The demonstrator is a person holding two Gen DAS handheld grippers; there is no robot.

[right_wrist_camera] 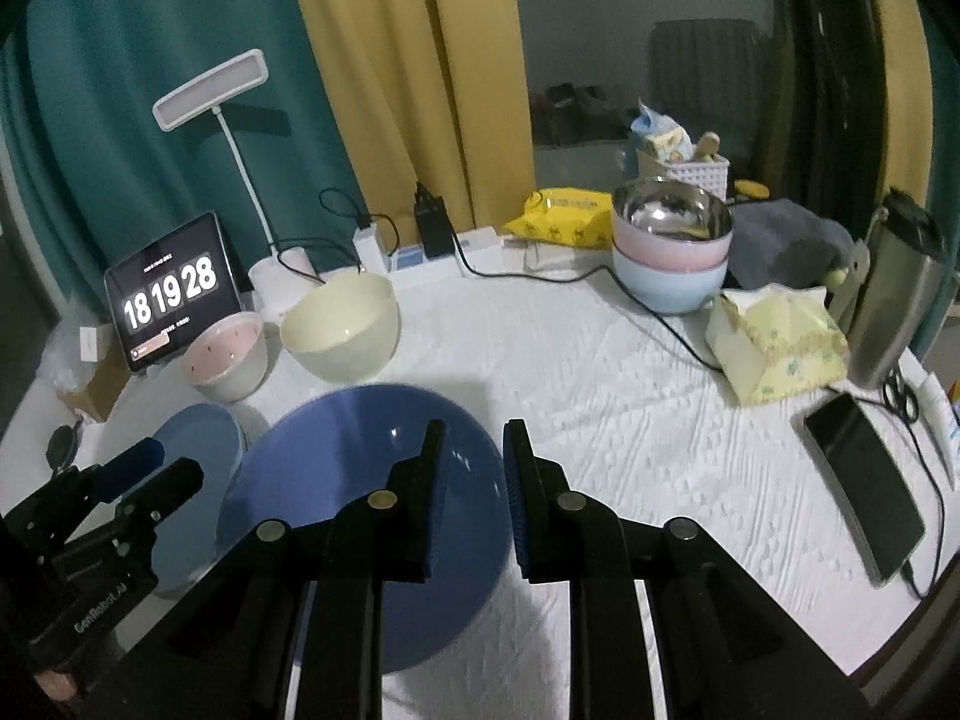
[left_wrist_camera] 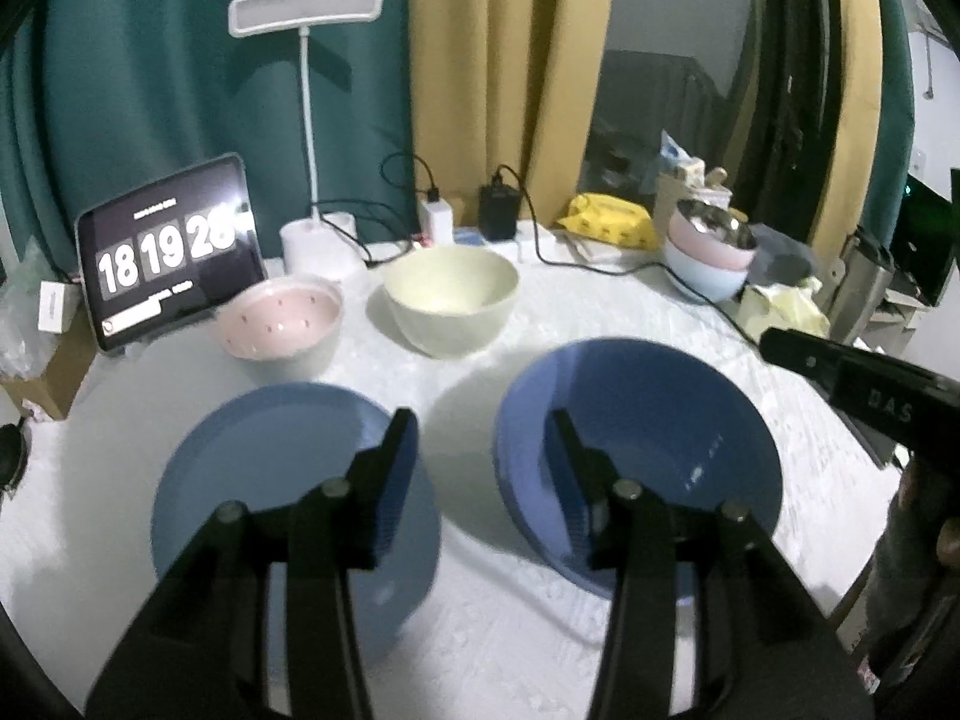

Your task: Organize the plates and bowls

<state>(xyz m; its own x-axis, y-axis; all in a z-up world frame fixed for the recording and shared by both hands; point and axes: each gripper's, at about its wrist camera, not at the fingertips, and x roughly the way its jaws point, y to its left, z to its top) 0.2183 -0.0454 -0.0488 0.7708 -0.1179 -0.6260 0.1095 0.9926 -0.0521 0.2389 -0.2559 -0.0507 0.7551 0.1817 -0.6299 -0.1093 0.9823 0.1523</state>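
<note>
A light blue plate [left_wrist_camera: 264,480] lies front left on the white cloth, and a dark blue deep plate [left_wrist_camera: 660,438] lies to its right. Behind them stand a pink-lined bowl [left_wrist_camera: 279,324] and a cream bowl [left_wrist_camera: 450,294]. My left gripper [left_wrist_camera: 480,450] is open and empty, hovering over the gap between the two plates. In the right wrist view my right gripper [right_wrist_camera: 474,462] is open with a narrow gap, empty, above the right rim of the dark blue plate [right_wrist_camera: 348,462]. The light blue plate [right_wrist_camera: 198,450], pink-lined bowl [right_wrist_camera: 225,354] and cream bowl [right_wrist_camera: 342,324] lie beyond.
A stack of pastel bowls with a steel bowl on top [right_wrist_camera: 672,252] stands at the back right. A tablet clock [right_wrist_camera: 171,288], lamp [right_wrist_camera: 210,84], chargers and cables, yellow wipes [right_wrist_camera: 561,210], tissue pack [right_wrist_camera: 780,342], flask [right_wrist_camera: 894,300] and phone [right_wrist_camera: 864,480] ring the table.
</note>
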